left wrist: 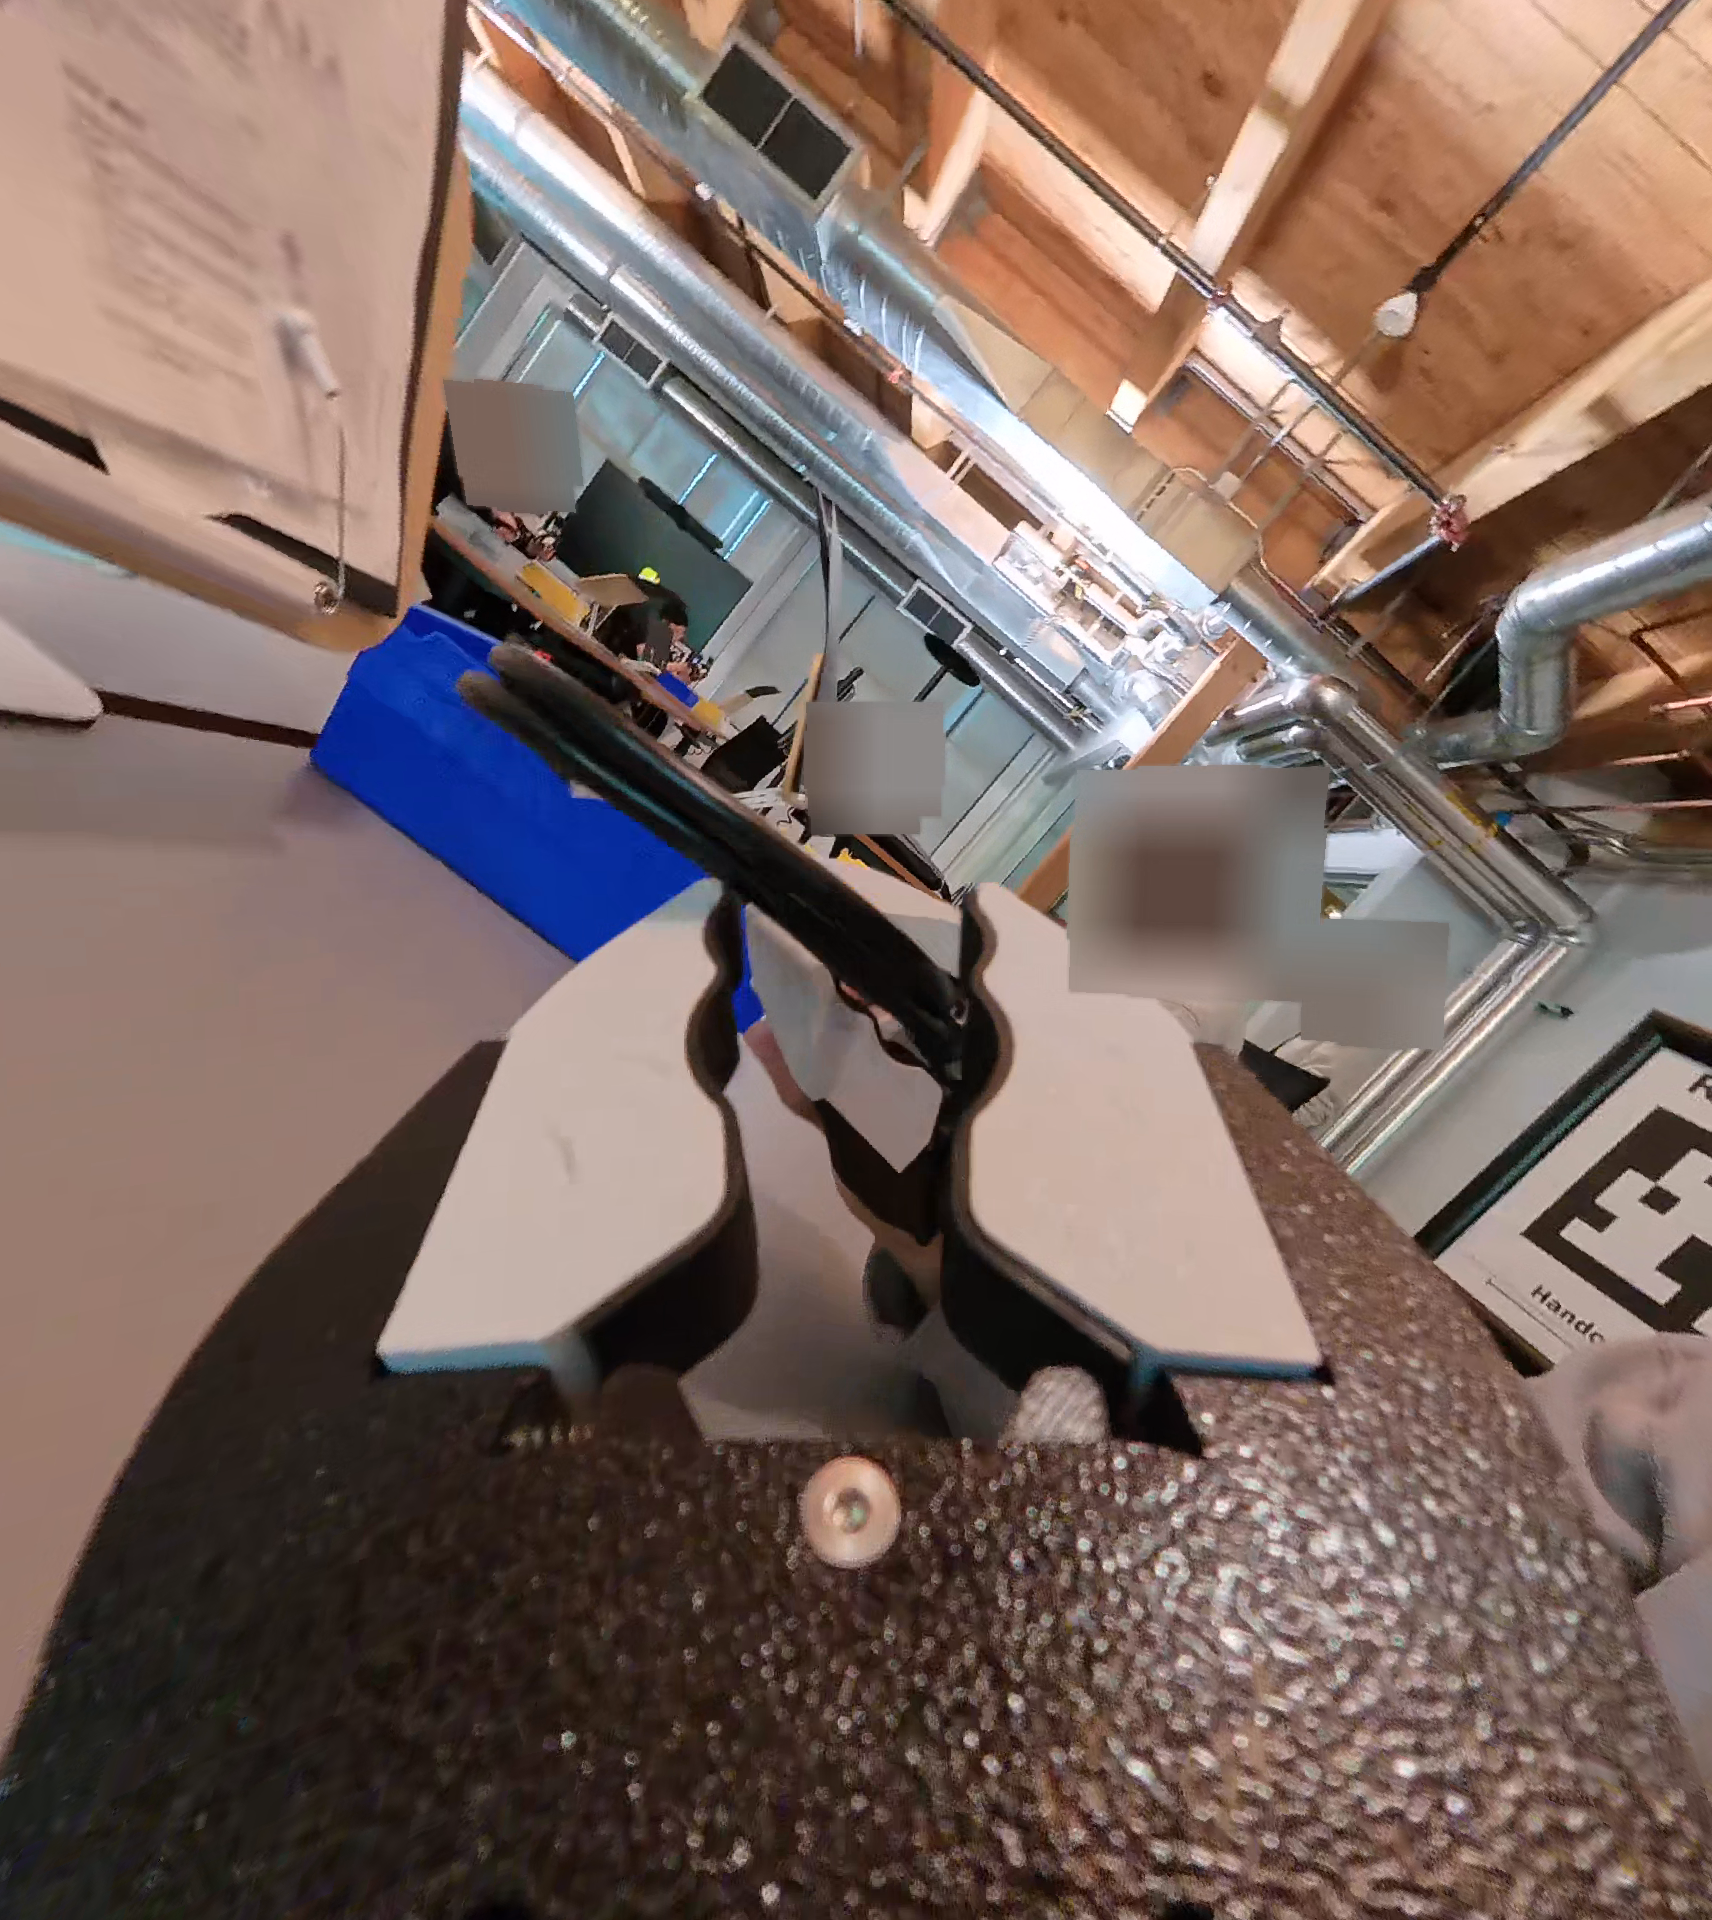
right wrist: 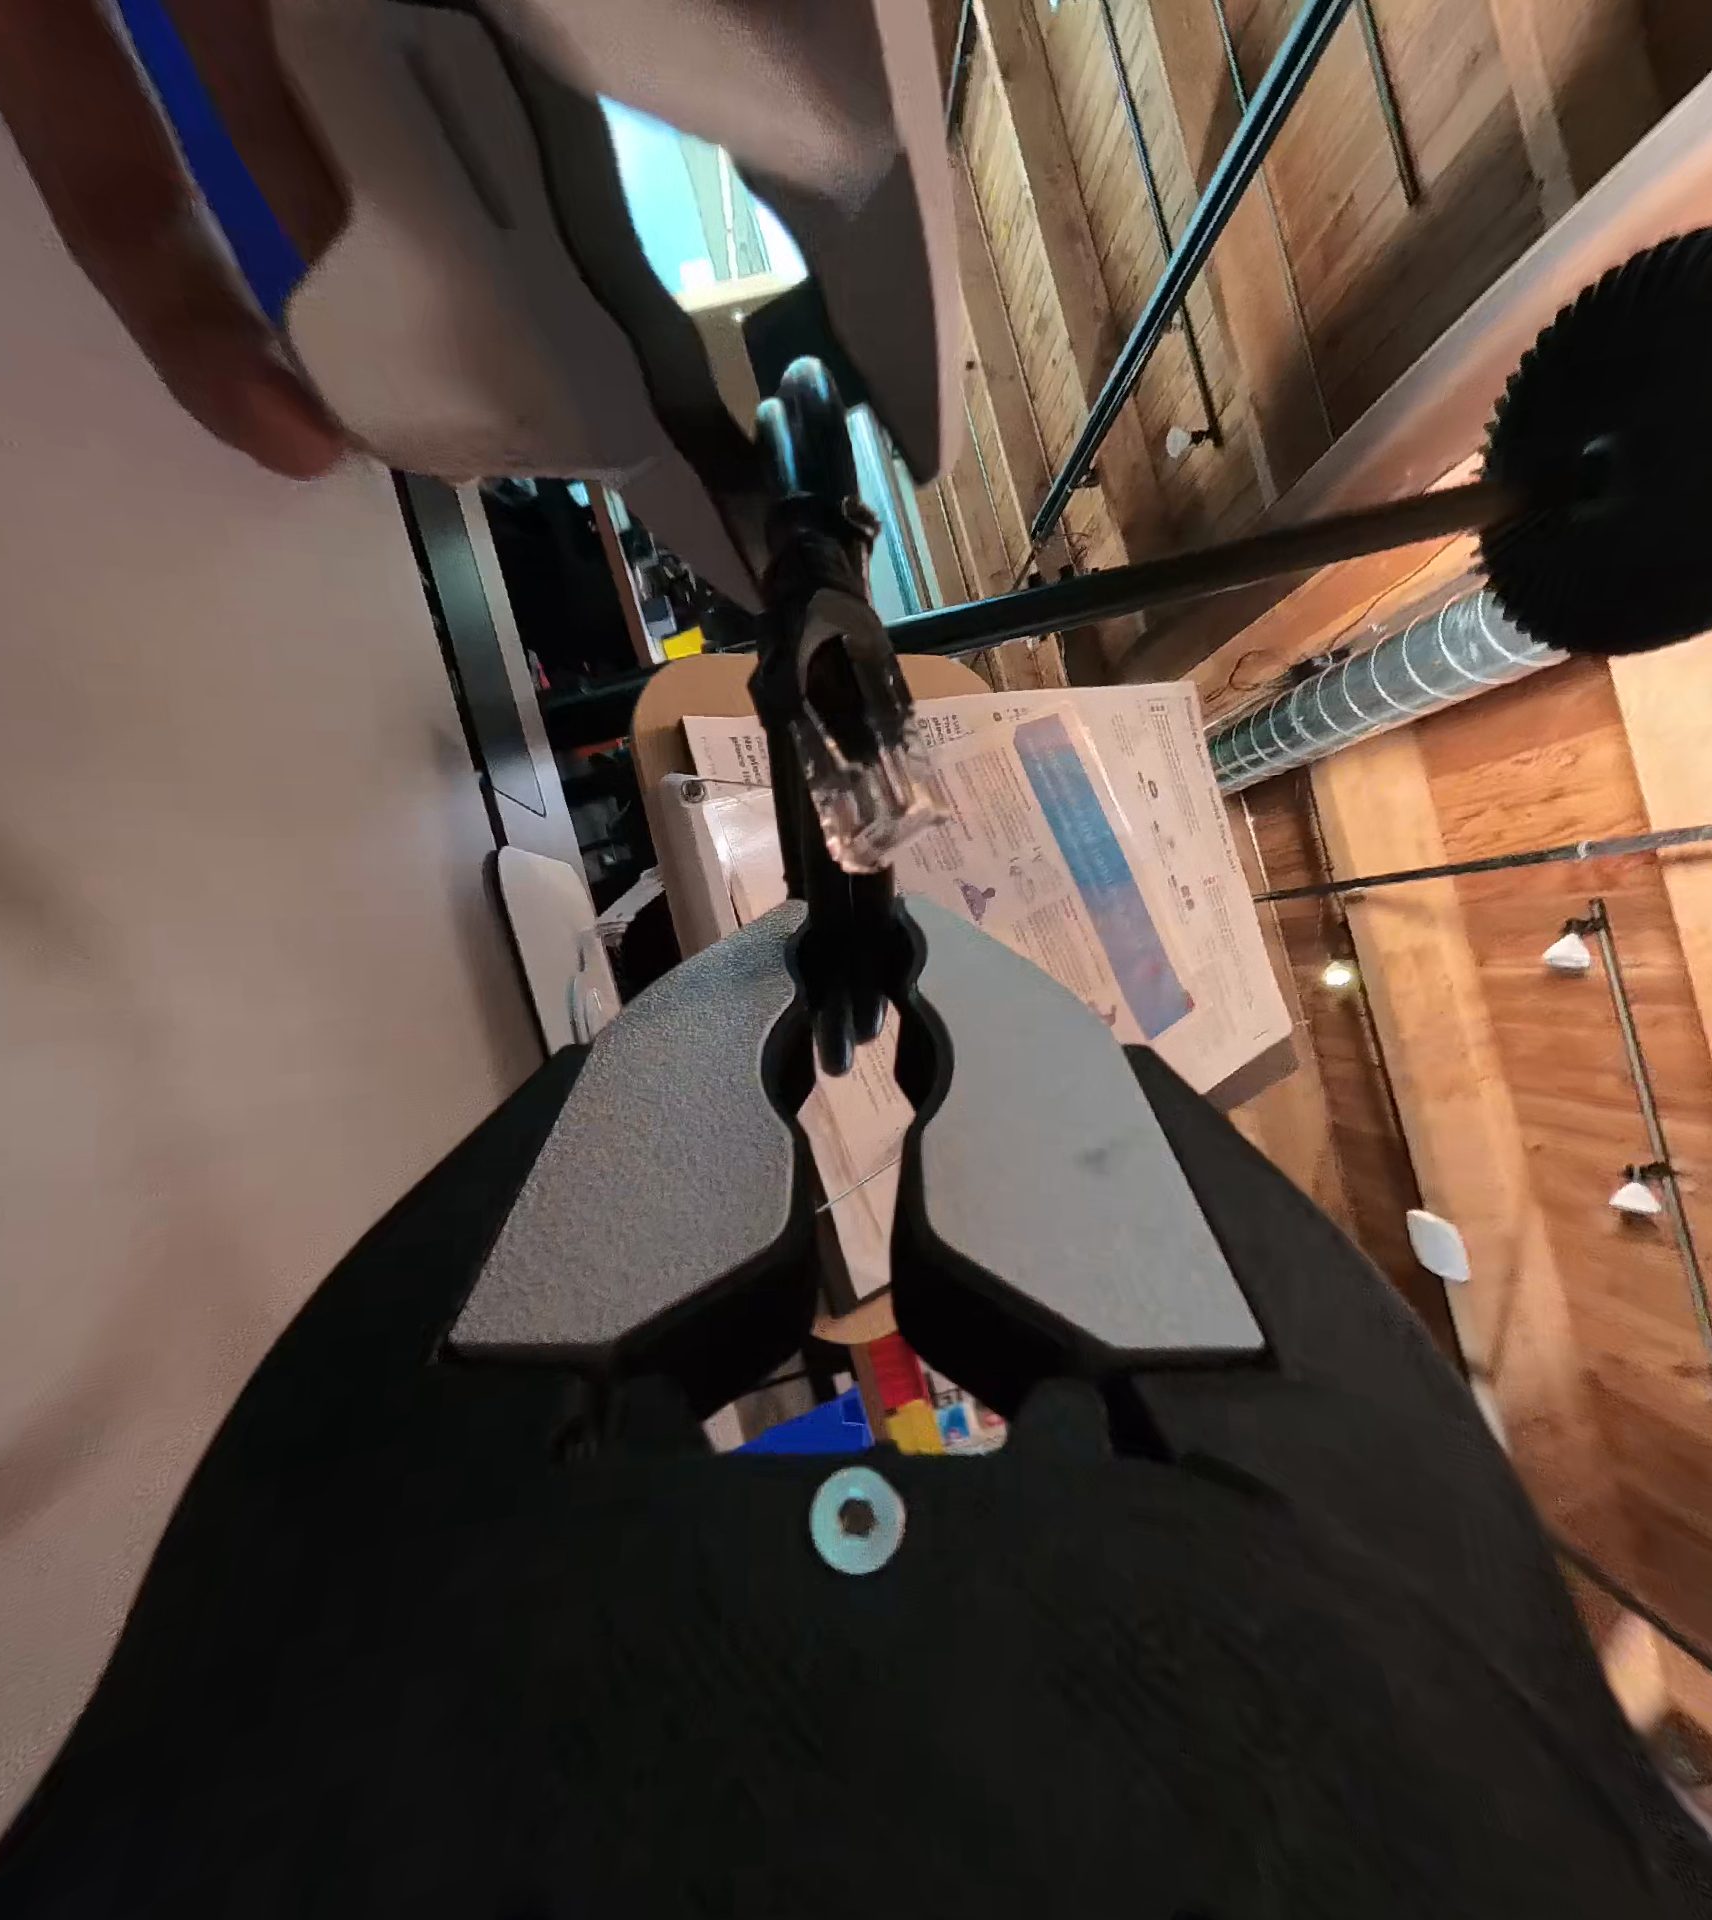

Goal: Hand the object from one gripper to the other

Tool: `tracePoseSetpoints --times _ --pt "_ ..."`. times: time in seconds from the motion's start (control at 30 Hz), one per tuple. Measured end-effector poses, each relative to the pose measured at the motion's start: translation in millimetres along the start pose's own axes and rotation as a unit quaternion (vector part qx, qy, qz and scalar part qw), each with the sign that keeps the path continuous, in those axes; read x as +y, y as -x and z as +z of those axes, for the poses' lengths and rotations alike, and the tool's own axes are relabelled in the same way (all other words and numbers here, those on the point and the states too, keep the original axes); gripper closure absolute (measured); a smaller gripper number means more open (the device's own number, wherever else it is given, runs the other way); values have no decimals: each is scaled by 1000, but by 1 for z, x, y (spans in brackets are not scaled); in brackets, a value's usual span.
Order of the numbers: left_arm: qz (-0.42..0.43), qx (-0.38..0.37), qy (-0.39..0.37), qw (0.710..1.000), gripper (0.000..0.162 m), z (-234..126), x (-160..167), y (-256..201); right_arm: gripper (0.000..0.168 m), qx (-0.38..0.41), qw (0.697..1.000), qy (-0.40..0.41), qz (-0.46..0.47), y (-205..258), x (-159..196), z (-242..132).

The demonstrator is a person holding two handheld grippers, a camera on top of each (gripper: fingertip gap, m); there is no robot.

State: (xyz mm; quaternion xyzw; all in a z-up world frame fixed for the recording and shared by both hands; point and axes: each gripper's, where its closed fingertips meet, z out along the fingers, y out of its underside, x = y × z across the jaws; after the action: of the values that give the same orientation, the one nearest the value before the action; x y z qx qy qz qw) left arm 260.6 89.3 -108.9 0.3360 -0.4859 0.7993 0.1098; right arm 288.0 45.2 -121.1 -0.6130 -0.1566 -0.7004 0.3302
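A bundled black cable (right wrist: 836,613) with a clear plug (right wrist: 867,800) at one end is held in the air between the two grippers. My right gripper (right wrist: 857,935) is shut on one end of the bundle. My left gripper (left wrist: 847,925) is open, its fingers on either side of the cable (left wrist: 686,800), which lies against the right-hand finger. In the right wrist view the left gripper (right wrist: 779,462) sits at the top, straddling the cable's far looped end. The right gripper's grey fingers (left wrist: 821,1018) show through the gap in the left wrist view.
A blue bin (left wrist: 478,790) stands on the pale table (left wrist: 104,987) behind the cable. A white board (left wrist: 166,260) stands at the back left. A framed marker sign (left wrist: 1662,1195) is at right. A black disc on a rod (right wrist: 1662,447) and a poster board (right wrist: 1060,842) lie beyond. The gap from one gripper's tips to the other's is roughly 6 cm.
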Motion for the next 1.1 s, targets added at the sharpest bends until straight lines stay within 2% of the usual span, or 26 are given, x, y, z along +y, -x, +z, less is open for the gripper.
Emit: tracePoseSetpoints --times 0.03,0.2,0.27,0.3,0.33,0.37,0.4,0.43,0.5,0.53,0.57,0.6,0.63,0.67,0.7,0.8,0.9,1.0,1.1 --pt "-3 -1 1 1000 132 0 1 1 157 -1 1000 5 -5 1 0 1" --pt "16 6 15 1000 145 1 5 -1 154 -34 998 1 54 14 5 3" --pt "49 6 6 999 150 2 3 -6 140 -77 982 -40 168 21 -1 2" --pt "74 0 -3 997 150 0 -1 -7 128 -97 964 -63 240 21 -4 0" --pt "88 6 -9 996 150 -3 -4 -11 107 -109 937 -78 321 18 -3 -2" --pt "94 15 -12 995 150 -5 -7 -14 98 -132 900 -95 405 16 -3 -4" --pt "97 30 -17 995 150 -8 -10 -18 99 -160 851 -114 487 13 -5 -6" --pt "98 53 -21 994 150 -10 -12 -25 97 -186 789 -132 570 8 -6 -6" --pt "98 99 -16 990 151 -12 -11 -37 94 -251 631 -180 711 0 -14 -10" --pt "100 116 -7 988 151 -12 -7 -42 99 -280 551 -211 757 -6 -19 -14" --pt "102 130 5 986 151 -11 -2 -46 107 -299 486 -240 785 -12 -24 -18" --pt "105 141 17 984 150 -9 3 -50 112 -309 439 -265 801 -18 -28 -21" --pt "107 150 27 983 150 -8 7 -52 118 -311 409 -279 812 -21 -30 -22" --pt "107 160 35 981 150 -7 11 -55 130 -313 397 -282 815 -21 -32 -22" --pt "107 167 41 979 150 -6 14 -57 148 -318 401 -279 812 -18 -35 -21" --pt "116 151 46 981 150 -6 15 -52 155 -306 440 -270 800 -17 -33 -20" --pt "134 88 39 986 150 -4 12 -33 161 -282 472 -277 788 -24 -29 -20" --pt "139 40 19 989 149 0 8 -20 163 -249 490 -274 789 -28 -26 -17" --pt "149 -4 13 989 129 3 7 -9 162 -199 499 -281 795 -39 -19 -16"
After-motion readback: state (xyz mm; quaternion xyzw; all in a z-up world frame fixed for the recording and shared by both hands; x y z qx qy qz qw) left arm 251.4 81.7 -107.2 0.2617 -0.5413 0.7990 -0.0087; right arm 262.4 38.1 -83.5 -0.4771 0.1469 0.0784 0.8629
